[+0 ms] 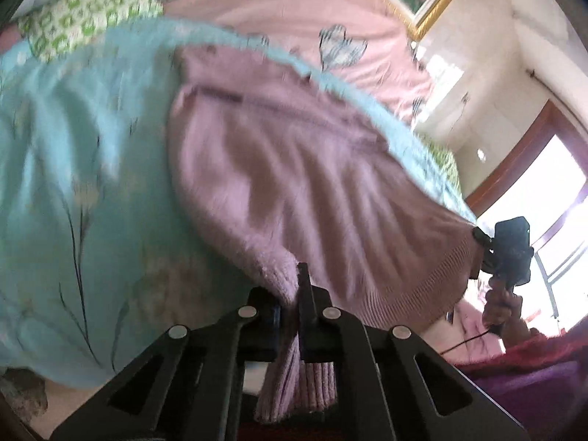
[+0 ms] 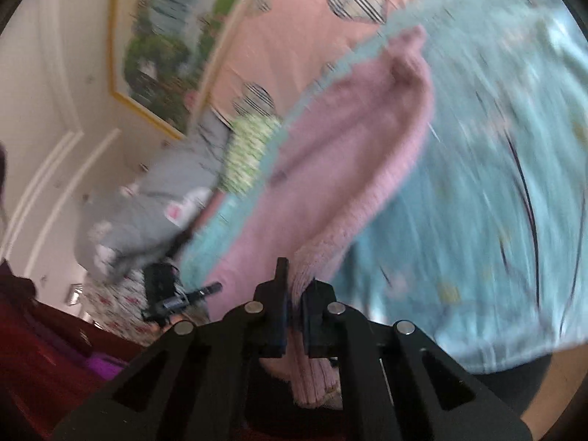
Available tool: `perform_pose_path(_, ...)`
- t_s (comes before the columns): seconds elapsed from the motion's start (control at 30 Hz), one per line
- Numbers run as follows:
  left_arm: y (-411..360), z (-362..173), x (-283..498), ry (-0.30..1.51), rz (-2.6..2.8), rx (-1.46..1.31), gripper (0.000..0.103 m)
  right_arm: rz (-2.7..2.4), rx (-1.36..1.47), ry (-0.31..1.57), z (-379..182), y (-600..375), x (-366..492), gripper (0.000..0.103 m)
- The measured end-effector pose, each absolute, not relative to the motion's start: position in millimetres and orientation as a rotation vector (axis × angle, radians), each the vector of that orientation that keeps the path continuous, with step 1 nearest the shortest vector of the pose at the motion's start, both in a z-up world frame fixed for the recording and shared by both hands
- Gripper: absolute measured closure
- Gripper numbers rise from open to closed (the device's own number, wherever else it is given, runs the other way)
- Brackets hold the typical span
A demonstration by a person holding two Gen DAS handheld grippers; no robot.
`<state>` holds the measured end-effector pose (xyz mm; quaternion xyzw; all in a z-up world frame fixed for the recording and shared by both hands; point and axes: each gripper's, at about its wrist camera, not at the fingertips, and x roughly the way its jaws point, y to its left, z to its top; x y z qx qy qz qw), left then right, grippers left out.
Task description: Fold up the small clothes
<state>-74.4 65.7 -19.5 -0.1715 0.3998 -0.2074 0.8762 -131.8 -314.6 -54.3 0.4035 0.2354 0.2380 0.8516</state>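
Note:
A pink knitted garment (image 1: 312, 183) is stretched over a light blue flowered blanket (image 1: 84, 169). My left gripper (image 1: 288, 296) is shut on one ribbed corner of it, and the knit hangs down between the fingers. My right gripper (image 2: 296, 294) is shut on another corner of the pink garment (image 2: 330, 169). The right gripper also shows in the left wrist view (image 1: 509, 253), held at the garment's far hem corner. The left gripper shows in the right wrist view (image 2: 165, 294). Both views are motion-blurred.
A pink sheet with striped hearts (image 1: 294, 3) covers the bed behind the blanket. A green patterned cloth (image 1: 92, 14) and a grey garment (image 2: 147, 213) lie near the bed's edge. A framed picture (image 2: 165, 47) hangs on the wall. A bright window (image 1: 551, 220) stands at the right.

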Motion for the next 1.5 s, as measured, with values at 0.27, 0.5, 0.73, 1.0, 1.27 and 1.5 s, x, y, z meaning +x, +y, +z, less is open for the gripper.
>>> perform_pose_path(0.27, 77, 29, -18, 0.695, -0.358, -0.375, 0.099, 0.545, 0.825, 0.334, -3, -335, -79, 0.097)
perform_pose_path(0.5, 90, 53, 73, 0.669, -0.289, -0.371, 0.099, 0.452, 0.823, 0.284, 17, -372, -4, 0.097)
perform_pose_path(0.73, 83, 56, 180, 0.703, -0.242, -0.35, 0.099, 0.339, 0.853, 0.323, 18, -405, 91, 0.097)
perform_pose_path(1.0, 91, 10, 288, 0.801, -0.149, -0.353, 0.099, 0.161, 0.882, 0.454, -17, -437, 179, 0.097)
perform_pose_path(1.27, 93, -34, 327, 0.87, -0.093, -0.329, 0.095, 0.051, 0.949, 0.553, -61, -457, 208, 0.095)
perform_pose_path(1.5, 85, 8, 269, 0.828, -0.177, -0.252, 0.062, 0.022, 0.909, 0.507, -31, -466, 168, 0.06)
